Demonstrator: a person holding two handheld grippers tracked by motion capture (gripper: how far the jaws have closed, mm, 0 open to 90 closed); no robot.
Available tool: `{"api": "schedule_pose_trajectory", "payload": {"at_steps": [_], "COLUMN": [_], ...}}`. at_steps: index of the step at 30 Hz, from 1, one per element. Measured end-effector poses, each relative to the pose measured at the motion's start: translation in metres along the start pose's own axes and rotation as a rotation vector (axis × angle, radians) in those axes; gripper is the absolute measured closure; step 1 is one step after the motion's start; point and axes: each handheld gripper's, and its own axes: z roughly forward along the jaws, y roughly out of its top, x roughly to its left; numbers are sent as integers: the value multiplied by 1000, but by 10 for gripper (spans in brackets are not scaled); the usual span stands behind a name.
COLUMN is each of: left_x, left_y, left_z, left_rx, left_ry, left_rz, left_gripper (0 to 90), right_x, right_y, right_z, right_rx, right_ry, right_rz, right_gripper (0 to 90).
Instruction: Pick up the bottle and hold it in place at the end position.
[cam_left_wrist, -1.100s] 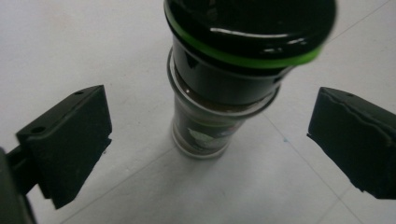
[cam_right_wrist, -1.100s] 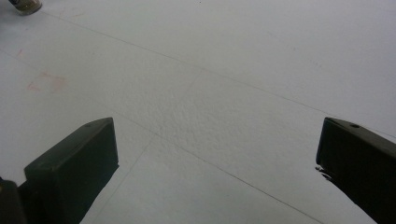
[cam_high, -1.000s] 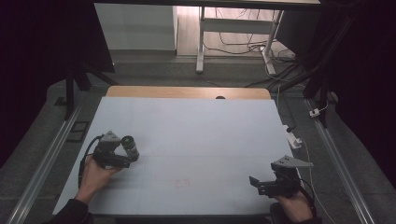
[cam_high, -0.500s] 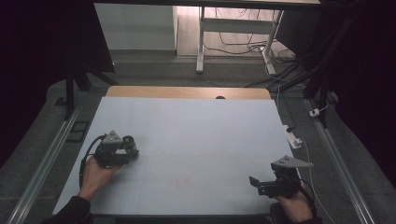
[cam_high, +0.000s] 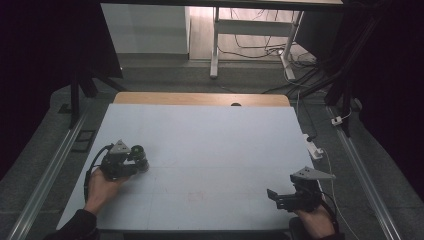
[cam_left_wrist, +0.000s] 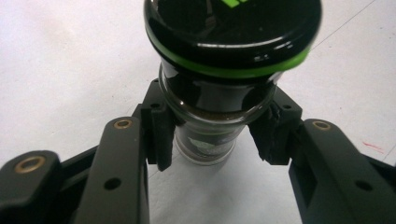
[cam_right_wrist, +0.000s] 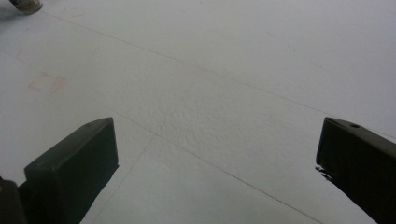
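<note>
A glass jar (cam_left_wrist: 210, 98) with dark contents, a black lid and a green ring around it sits between my left gripper's (cam_left_wrist: 217, 140) pads, which press on its glass body. In the high view the jar (cam_high: 139, 151) and left gripper (cam_high: 136, 160) are at the left of the pale table (cam_high: 215, 145), a hand behind them. My right gripper (cam_high: 274, 196) rests low over the table's front right corner, pointing left. Its jaws (cam_right_wrist: 217, 130) stand wide apart over bare tabletop, nothing between them.
A faint red mark (cam_high: 192, 196) lies on the table near the front middle. A wooden strip (cam_high: 200, 98) runs along the far edge. A white power strip (cam_high: 315, 150) and cables lie off the right edge, with metal rails on both sides.
The left gripper has turned a little with the jar, which now sticks out less to the right. The right gripper has stayed where it was.
</note>
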Motion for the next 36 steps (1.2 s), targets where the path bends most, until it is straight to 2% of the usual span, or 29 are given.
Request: {"api": "schedule_pose_trajectory", "payload": {"at_steps": [6, 14, 19, 22, 26, 30, 36], "left_x": [0, 2, -1, -3, -9, -14, -27], "left_y": [2, 6, 12, 18, 26, 39, 59], "left_z": [0, -7, -8, -7, -6, -4, 0], "left_rx": [-1, -82, -98, -83, -80, -70, -60], "left_ry": [-1, -40, -49, -68, -75, -100, -100], "left_rz": [8, -2, 23, 17, 35, 11, 26], "left_gripper": [537, 537, 537, 537, 537, 537, 536], "right_x": [0, 0, 0, -1, -1, -1, -1], "right_y": [0, 0, 0, 0, 0, 0, 0], "right_z": [0, 0, 0, 0, 0, 1, 1], "right_rx": [-2, 0, 1, 2, 3, 5, 5], "right_ry": [1, 2, 2, 3, 3, 3, 4], "right_rz": [0, 3, 6, 8, 7, 11, 15], "right_gripper": [0, 0, 0, 0, 0, 0, 0]}}
